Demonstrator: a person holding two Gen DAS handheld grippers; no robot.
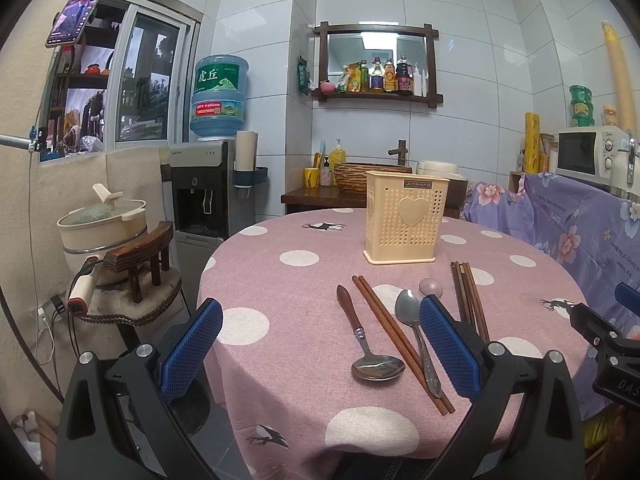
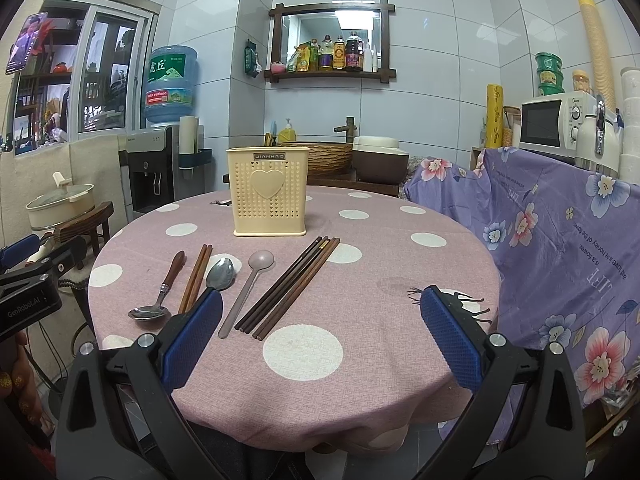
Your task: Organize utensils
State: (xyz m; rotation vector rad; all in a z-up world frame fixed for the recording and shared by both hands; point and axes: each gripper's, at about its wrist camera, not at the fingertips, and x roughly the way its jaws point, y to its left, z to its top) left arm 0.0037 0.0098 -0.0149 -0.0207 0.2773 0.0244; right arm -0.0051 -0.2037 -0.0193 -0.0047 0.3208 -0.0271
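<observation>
Left wrist view: the left gripper [image 1: 320, 344] hangs released and empty, pads wide over the round table [image 1: 256, 280], with the wood-handled spoon [image 1: 366, 344], a chopstick pair [image 1: 400, 340] and the steel spoon [image 1: 416, 336] lying almost touching at its 1 o'clock, so a careless pinch could catch two pieces or knock them askew. Right wrist view: the right gripper [image 2: 320, 336] is released too, nothing held; the pink spoon [image 2: 248, 292] and chopstick bundle [image 2: 288, 288] sit at 11 o'clock, the cream holder [image 2: 267, 192] beyond at 12, light enough, I'd judge, to tip if struck.
</observation>
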